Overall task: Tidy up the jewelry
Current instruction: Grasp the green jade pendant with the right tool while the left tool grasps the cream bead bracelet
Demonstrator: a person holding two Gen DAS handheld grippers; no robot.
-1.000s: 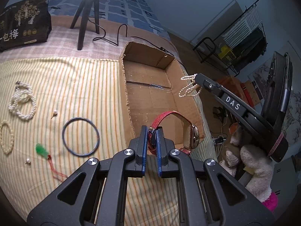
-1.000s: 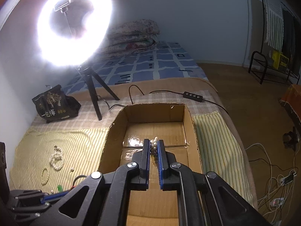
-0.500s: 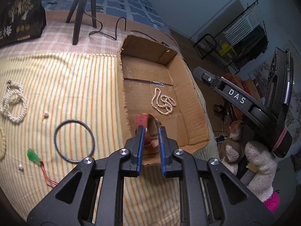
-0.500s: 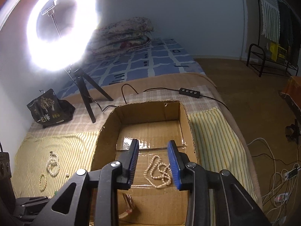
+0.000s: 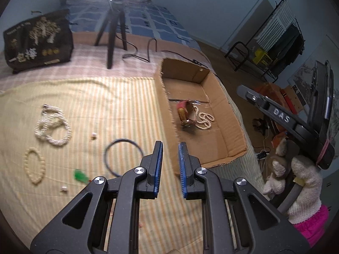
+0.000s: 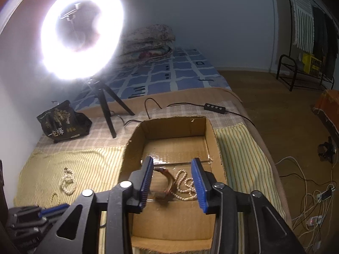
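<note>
**Loose pieces wait on the bed; two pieces lie in the box**

On the far left of the yellow striped bed cover (image 5: 89, 97) lies a small beige bead bracelet (image 5: 34, 165), and just above it a tangled white pearl necklace (image 5: 53, 127). Both look light and limp; I judge they will sag and slide when lifted, so it is better to pinch a bunch of several strands than one single bead. Two tiny loose white beads (image 5: 93, 135) lie near them; these seem the hardest to take, because they are small and may roll. A small green pendant on a red cord (image 5: 80, 176) is beside the thin dark blue ring bangle (image 5: 122, 157). The bangle looks stiff and smooth, so a grip across its rim should hold it, though it may slip.

The left tool (image 5: 170, 167) hovers over the bed cover near the box corner, its jaws apart and holding nothing.

Further right stands the open brown cardboard box (image 5: 233, 114). Inside, near its middle, a red-strapped wristwatch (image 5: 185, 114) rests touching a cream bead necklace (image 5: 204, 120). The watch looks heavier and more fragile at its face; the strap is the safe place to hold. The rest of the box floor appears bare.

The right tool (image 6: 172, 183) hangs above the box, its jaws widely spread and empty.
</note>
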